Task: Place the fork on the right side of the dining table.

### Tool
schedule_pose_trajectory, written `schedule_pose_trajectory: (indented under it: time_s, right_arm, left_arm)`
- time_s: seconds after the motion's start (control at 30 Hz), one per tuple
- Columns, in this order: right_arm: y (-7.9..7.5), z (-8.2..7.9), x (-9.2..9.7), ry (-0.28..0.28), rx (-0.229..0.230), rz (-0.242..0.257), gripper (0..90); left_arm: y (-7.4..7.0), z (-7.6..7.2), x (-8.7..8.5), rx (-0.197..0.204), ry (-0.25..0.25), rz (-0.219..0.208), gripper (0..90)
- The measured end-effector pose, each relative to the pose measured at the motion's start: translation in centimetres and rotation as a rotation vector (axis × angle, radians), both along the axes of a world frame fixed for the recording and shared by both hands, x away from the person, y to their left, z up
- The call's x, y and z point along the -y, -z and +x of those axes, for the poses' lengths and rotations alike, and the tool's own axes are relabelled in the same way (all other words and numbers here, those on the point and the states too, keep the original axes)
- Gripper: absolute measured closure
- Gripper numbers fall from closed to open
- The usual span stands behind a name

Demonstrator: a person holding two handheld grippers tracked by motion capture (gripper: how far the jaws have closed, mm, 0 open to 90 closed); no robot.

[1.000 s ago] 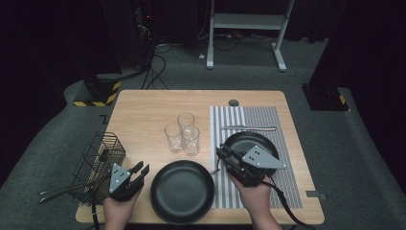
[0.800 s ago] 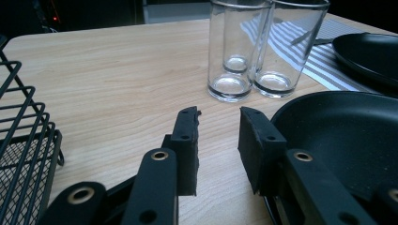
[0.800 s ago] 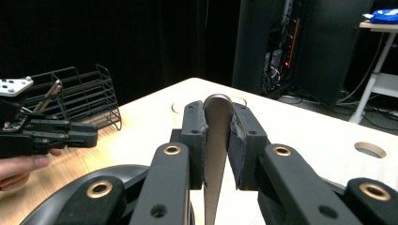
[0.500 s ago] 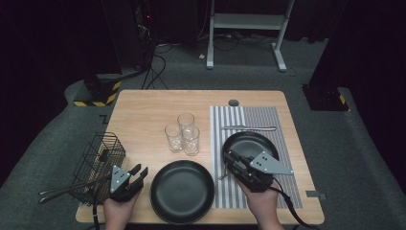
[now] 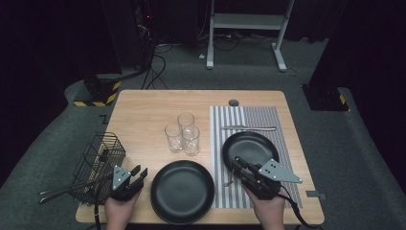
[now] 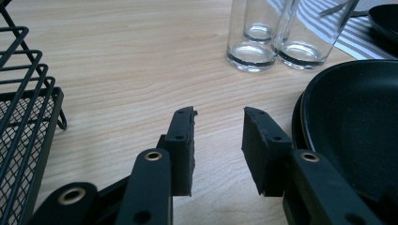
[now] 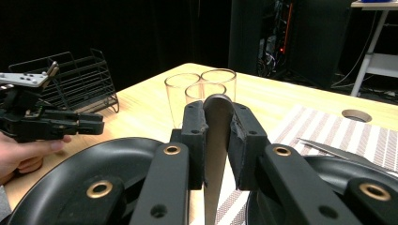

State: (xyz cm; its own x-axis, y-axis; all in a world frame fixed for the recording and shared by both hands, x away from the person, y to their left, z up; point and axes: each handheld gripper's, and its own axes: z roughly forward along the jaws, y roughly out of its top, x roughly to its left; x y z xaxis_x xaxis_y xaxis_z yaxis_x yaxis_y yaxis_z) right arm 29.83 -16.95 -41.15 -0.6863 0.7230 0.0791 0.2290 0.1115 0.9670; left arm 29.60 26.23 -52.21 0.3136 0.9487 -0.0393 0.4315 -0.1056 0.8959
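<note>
My right gripper point(image 5: 238, 164) is shut on the flat handle of a metal utensil point(image 7: 217, 140), above the near edge of the black plate point(image 5: 249, 146) on the striped placemat point(image 5: 261, 117). The utensil's lower end point(image 5: 228, 181) hangs over the mat. My left gripper point(image 5: 139, 173) is low over the wood between the wire basket point(image 5: 98, 158) and the larger black plate point(image 5: 182, 191). Its jaws have just been opening and nothing is between its fingertips point(image 6: 218, 112).
Three empty glasses point(image 5: 183, 132) stand together mid-table. A knife point(image 5: 249, 128) lies across the mat behind the plate. The basket at the left edge holds long utensils point(image 5: 62, 189) that stick out past it. A round hole point(image 5: 233, 102) is in the far tabletop.
My right gripper has come back toward the near edge and slightly lower with the utensil. The left gripper's jaws stand a little wider apart and it has sunk slightly.
</note>
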Motion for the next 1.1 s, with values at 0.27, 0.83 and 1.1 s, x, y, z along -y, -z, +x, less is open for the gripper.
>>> schedule_pose_trajectory:
  time_s: [0.27, 0.83, 1.1]
  right_arm:
    - [0.6, -0.5, 0.4, 0.003, -0.015, 0.005, 77.7]
    - [1.4, -0.3, 1.9, 0.03, -0.022, 0.036, 77.0]
    - [1.7, -0.6, 2.8, 0.048, -0.026, 0.045, 76.6]
  left_arm:
    - [0.2, 0.2, -0.2, -0.016, 0.005, -0.009, 64.0]
    - [0.2, 0.3, -0.1, -0.03, 0.019, -0.002, 62.1]
    - [0.2, 0.3, -0.1, -0.031, 0.017, -0.007, 62.2]
